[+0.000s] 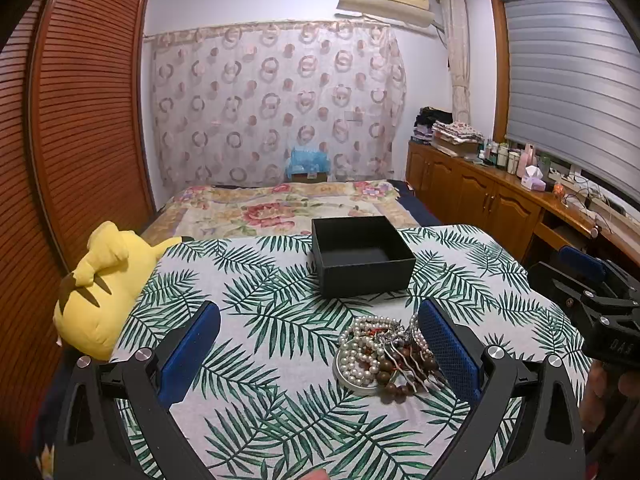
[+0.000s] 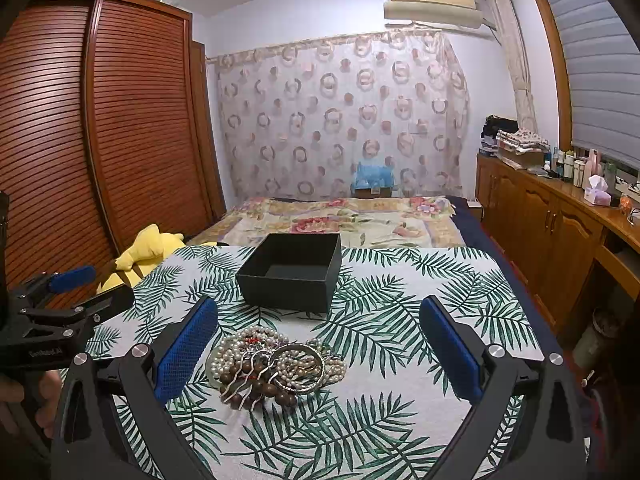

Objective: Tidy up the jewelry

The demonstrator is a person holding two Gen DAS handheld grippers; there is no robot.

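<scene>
On the leaf-print cloth [image 1: 280, 392] both grippers hovered w/ fingers spread wide, holding nothing. Left gripper [image 1: 320, 352]: blue mesh-textured pads [image 1: 188, 354], jaws fully apart; the jewelry pile [image 1: 384, 354] sat between them, hard up against the right-side pad, though contact couldn't be confirmed. Right gripper [image 2: 318, 350]: same blue pads [image 2: 450, 350], equally wide; in its view the pile [image 2: 272, 364] lay just beside the left-side pad, well apart from the other.

Black box [image 1: 362, 256], square, matte, lid off, stood beyond the pile near the cloth's far edge; inside looked bare as far as the views showed. The pile rested in a shallow round dish [image 1: 352, 380], spilling over its rim: white pearl strands, round brown wooden beads, a wavy silver hairpin, and, in the right view, a metal bangle [image 2: 298, 368] on top.

Yellow plush [image 1: 100, 288] lay off the cloth's left edge. Floral bedspread [image 1: 264, 208] behind, wood cabinets [image 1: 472, 188] along the right wall.
</scene>
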